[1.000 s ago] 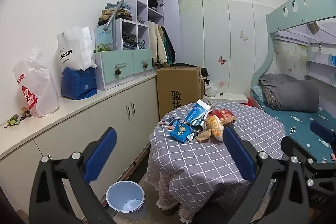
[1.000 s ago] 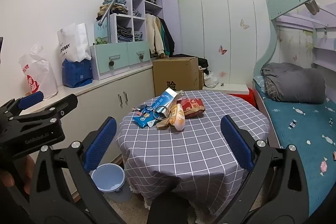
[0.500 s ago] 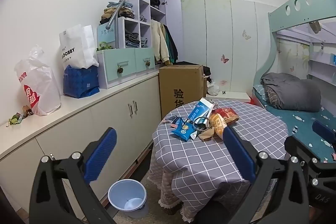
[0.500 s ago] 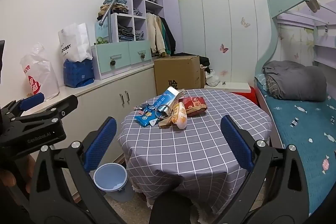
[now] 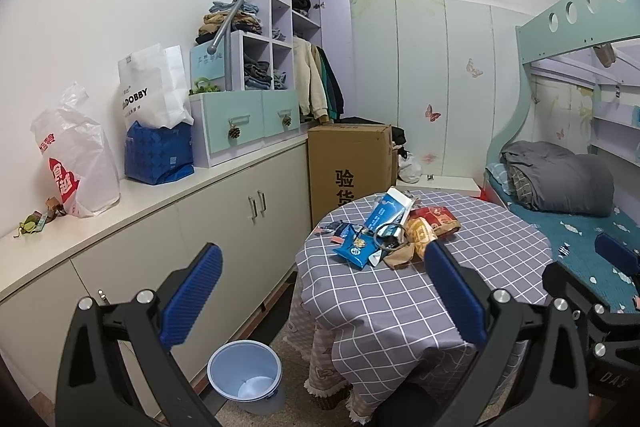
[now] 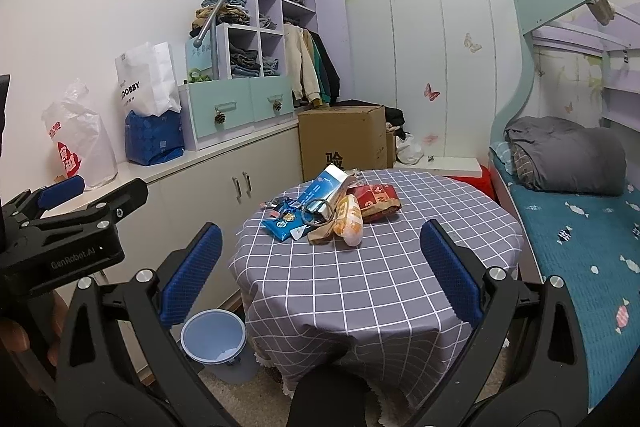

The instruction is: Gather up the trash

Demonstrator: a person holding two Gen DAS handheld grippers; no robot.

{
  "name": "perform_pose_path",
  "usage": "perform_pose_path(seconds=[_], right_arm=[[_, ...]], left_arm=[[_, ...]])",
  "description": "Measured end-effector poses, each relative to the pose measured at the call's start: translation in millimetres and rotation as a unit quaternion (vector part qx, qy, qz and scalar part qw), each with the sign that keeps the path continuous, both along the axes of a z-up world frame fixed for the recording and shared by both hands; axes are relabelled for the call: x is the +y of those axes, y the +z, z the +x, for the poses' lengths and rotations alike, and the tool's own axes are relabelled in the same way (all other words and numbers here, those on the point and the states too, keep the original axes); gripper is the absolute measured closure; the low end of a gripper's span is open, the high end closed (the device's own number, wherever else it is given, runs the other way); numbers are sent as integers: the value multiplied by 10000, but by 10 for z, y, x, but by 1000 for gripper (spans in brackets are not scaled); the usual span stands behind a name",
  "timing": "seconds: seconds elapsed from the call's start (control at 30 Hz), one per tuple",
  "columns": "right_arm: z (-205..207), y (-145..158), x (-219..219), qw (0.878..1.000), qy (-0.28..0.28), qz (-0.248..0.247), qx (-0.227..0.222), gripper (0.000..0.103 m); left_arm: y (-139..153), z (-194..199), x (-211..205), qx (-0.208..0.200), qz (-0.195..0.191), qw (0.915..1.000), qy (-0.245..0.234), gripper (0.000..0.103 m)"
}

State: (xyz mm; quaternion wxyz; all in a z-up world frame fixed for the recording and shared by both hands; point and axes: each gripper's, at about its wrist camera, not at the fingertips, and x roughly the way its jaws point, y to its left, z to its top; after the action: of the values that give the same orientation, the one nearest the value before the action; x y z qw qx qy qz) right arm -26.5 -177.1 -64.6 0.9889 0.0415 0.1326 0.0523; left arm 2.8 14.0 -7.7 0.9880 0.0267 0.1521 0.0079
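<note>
Bedroom w/ bunk bed point(image 5: 560, 187), cabinets point(image 5: 224, 227)

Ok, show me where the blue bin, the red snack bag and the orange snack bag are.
Blue bin point(image 5: 245, 371), left wrist view, on its inner wall.
Red snack bag point(image 6: 378, 198), right wrist view, on the middle of its face.
Orange snack bag point(image 6: 349, 217), right wrist view, on its upper side.

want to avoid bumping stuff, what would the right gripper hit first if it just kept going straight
Probably the table: the open right gripper points at the checked cloth just short of the wrapper pile. Nothing shows in the gap before that, though depth is hard to judge in a fisheye view.
</note>
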Motion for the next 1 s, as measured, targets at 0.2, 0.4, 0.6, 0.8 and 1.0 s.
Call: perform_pose_path(seconds=[0.2, 0.4, 0.6, 0.8, 1.0], right_arm=[[0, -4, -2, 10000, 7, -2, -1, 6], [0, -2, -2, 10000, 14, -11, -7, 6], [-1, -2, 4, 10000, 8, -27, -20, 6], [0, -10, 10, 10000, 5, -39, 0, 6], [-2, -16, 7, 10000, 12, -33, 7, 6]], left_arm=[[20, 4, 27, 14, -1, 10000, 23, 4], [19, 6, 27, 10, -1, 10000, 23, 4], [30, 2, 28, -13, -34, 10000, -9, 4], [29, -7, 34, -17, -46, 10000, -29, 4], [26, -15, 34, -26, -58, 10000, -58, 4]])
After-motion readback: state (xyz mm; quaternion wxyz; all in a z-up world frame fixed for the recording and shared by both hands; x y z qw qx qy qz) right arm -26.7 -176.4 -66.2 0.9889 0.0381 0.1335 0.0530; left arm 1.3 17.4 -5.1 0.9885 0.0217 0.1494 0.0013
